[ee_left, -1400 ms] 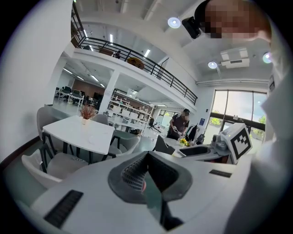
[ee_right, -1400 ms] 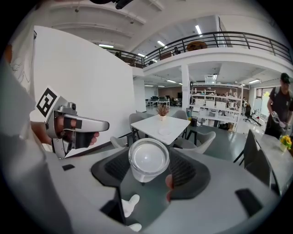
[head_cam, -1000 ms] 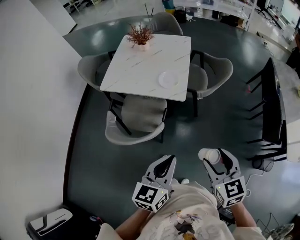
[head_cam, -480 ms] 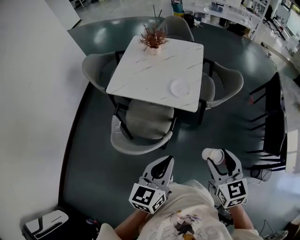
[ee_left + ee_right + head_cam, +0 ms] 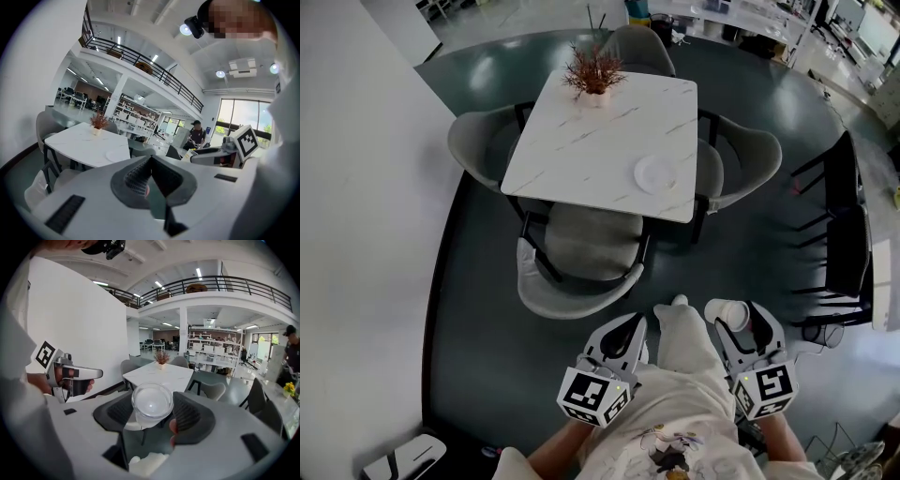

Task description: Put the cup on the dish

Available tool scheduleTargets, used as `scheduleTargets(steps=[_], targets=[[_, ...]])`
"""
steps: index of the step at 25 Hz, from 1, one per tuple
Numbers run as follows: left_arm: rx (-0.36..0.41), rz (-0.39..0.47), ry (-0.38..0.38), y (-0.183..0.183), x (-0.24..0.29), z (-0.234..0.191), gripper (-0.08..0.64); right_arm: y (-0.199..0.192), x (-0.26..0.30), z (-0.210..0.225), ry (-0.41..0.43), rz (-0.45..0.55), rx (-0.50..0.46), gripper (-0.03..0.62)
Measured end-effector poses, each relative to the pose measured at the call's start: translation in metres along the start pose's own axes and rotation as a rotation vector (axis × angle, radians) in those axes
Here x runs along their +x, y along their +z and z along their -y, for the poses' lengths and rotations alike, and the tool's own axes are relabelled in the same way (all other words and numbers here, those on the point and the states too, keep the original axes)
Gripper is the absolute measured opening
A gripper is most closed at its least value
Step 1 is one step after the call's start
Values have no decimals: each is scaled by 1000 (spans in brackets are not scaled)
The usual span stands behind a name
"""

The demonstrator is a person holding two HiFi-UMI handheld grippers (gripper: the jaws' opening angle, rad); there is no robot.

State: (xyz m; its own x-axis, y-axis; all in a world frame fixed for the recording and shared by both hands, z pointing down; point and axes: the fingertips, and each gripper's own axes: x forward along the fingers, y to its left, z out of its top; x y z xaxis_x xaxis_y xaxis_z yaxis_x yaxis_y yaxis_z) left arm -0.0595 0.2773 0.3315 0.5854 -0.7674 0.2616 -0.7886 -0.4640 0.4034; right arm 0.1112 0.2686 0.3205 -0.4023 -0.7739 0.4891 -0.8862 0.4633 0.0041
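Head view: I stand on the dark floor, well short of the table (image 5: 581, 141), one knee (image 5: 682, 333) forward between my two grippers. I judge I am mid-stride towards it.
Right gripper (image 5: 739, 317): clamped on the cup (image 5: 724, 312), which is carried low in front of my body and well apart from the table.
Right gripper view: the ribbed pads press the cup (image 5: 151, 401) from both sides, and one round end faces the camera. I cannot tell whether that end is the mouth or the base.
Why held so: a side grip leaves the cup's ends free, so I judge it will need turning upright before it is set down.
Left gripper (image 5: 630, 323): jaws pressed together with nothing between them. It hangs idle beside my knee, since this carry needs only one tool.
Dish (image 5: 655, 174): white and bare, lying flat on the table close to the near right corner.
Why the right side suits: the dish lies towards my right, so that arm has the shorter reach.
Plant (image 5: 593, 73): at the far edge, well apart from the dish and no obstacle.
Chair (image 5: 581, 272): tucked in at the near edge, between me and the tabletop. Another stands at the right side, by the dish.
Step in hand: transport, with the placing not yet begun.
Risk: a smooth, light cup could slip or get crushed if I squeeze it unevenly.
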Motion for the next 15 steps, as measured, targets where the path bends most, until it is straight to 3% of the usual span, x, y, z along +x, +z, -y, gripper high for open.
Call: scheduleTargets(steps=[5,15], targets=[[7,-12,-11,6,21,-3,5,5,18,11,6,-6,6,258],[-3,-15,53,36,83,-38,5,38,84,50,71,-10,-42,258]])
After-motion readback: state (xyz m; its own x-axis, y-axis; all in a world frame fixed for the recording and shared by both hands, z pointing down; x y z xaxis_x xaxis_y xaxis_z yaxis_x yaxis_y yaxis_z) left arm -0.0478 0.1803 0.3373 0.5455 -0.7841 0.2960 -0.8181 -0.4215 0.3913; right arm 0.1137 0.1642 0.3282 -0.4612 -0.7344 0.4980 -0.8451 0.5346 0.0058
